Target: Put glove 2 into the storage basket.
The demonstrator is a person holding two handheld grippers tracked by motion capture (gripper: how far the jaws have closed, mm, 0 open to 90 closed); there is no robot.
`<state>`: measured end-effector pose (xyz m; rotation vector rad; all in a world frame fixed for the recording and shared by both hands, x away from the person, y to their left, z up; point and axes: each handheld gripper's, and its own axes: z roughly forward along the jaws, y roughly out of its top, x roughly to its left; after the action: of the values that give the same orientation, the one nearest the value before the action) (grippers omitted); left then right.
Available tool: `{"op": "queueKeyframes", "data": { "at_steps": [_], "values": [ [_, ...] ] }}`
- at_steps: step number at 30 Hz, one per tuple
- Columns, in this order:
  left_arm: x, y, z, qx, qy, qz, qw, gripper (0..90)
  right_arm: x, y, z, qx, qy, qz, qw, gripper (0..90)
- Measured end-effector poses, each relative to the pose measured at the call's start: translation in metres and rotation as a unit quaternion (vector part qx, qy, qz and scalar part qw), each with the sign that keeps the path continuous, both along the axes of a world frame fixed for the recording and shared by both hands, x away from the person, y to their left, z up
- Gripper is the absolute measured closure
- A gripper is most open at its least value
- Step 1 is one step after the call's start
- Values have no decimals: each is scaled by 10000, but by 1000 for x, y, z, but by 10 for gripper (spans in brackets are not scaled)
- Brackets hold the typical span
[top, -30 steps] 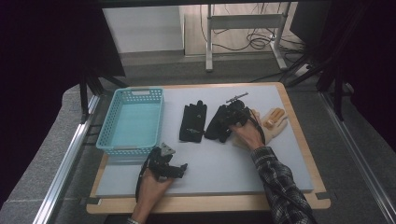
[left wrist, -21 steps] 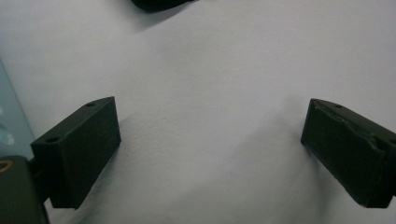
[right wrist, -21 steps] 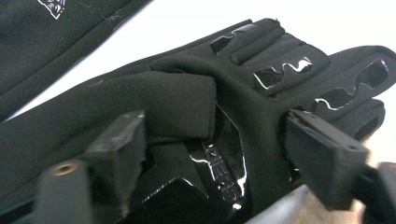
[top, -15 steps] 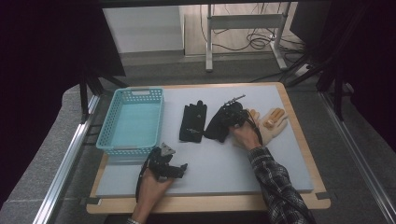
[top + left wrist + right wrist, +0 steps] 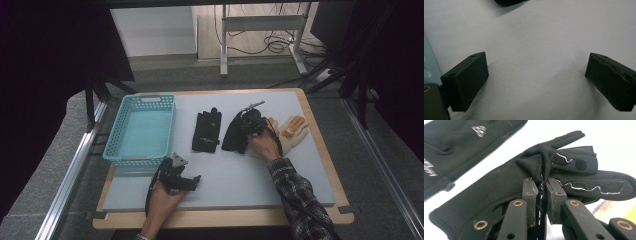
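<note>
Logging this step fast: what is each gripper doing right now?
Left gripper: open, nothing between its jaws.
Right gripper: jaws just closed, pinching a fold of the black fabric glove.

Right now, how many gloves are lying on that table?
3: a black glove beside the basket, a second black glove pinched by the right tool, and a tan glove partly under that hand.

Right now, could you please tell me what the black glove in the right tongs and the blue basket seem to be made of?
The black glove looks like soft knit or fleece-like fabric: matte, and it bunches where the right tongs pinch it. Glossy strips on its fingers are probably rubbery grip print. The blue basket looks like moulded plastic: rigid slotted walls, slightly shiny floor.
</note>
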<state>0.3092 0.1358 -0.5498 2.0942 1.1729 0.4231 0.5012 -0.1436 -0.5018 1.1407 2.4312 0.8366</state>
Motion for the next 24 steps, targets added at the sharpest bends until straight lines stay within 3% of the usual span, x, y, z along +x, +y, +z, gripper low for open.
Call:
{"op": "queueKeyframes", "data": {
  "at_steps": [5,10,11,14,15,17,18,20,22,24],
  "values": [
    [0,0,0,39,12,-16,10000,48,-16,-1,23,173,-154,189,9996,775],
    [0,0,0,27,7,-19,10000,47,-38,-4,51,591,-177,444,9971,774],
    [0,0,0,27,7,-19,10000,47,-38,-4,51,591,-177,444,9971,774],
    [0,0,0,27,9,-19,10000,47,-54,-4,62,676,-230,616,9955,772],
    [0,0,0,25,8,-17,10000,47,-66,-3,67,717,-243,739,9944,770],
    [0,0,0,31,3,-21,10000,47,-74,-3,69,717,-236,783,9941,770],
    [0,0,0,35,3,-25,10000,47,-89,-2,70,727,-225,861,9934,767],
    [0,0,0,28,2,-19,10000,47,-95,-2,70,757,-205,891,9929,767],
    [0,0,0,19,-4,-9,10000,47,-119,-3,63,883,-90,1026,9908,762],
    [0,0,0,15,-5,-10,10000,47,-130,-3,56,910,-37,1060,9902,760]
  ]
}}
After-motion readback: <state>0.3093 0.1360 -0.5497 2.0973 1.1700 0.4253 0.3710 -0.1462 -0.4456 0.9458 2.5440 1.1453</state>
